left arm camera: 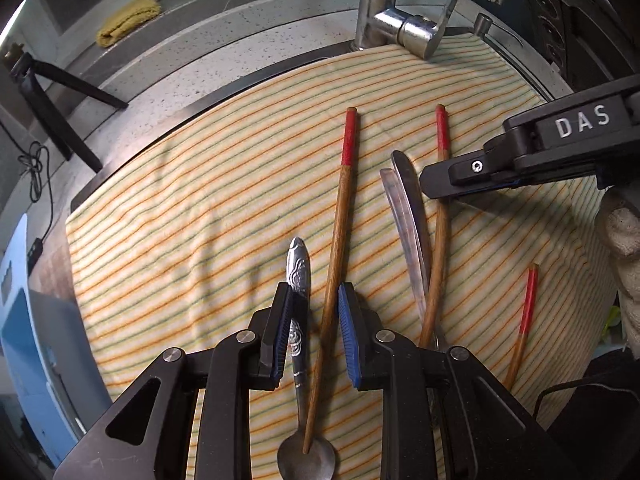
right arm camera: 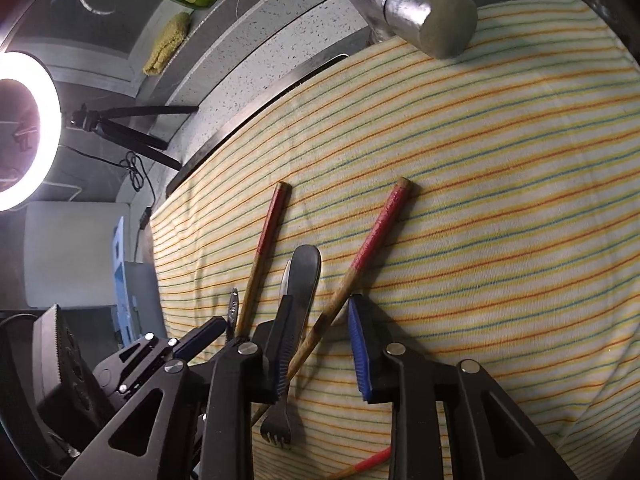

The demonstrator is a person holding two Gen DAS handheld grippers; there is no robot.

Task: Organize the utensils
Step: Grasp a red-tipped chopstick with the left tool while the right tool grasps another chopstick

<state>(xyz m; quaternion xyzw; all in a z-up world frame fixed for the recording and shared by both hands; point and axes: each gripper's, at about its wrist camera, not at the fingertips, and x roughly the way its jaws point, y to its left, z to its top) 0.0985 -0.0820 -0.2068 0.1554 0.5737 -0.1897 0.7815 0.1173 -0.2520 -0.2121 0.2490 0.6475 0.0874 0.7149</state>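
A striped cloth (left arm camera: 208,184) covers the sink by a speckled counter (left arm camera: 224,56), with the faucet (left arm camera: 400,20) at upper centre. Utensils lie at lower centre: red-tipped chopsticks (left arm camera: 340,240), an ornate spoon (left arm camera: 299,272) and a fork (right arm camera: 304,276) partly hidden by fingers. The left gripper (left arm camera: 312,328) straddles spoon and chopstick, narrow, gripping neither. The right gripper (right arm camera: 320,344) stands narrow around another chopstick (right arm camera: 360,264), untouched.

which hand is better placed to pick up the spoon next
Left. The left tongs straddle the spoon handle and the chopstick crossing it. The right tongs sit over the fork and another chopstick, away from the spoon.
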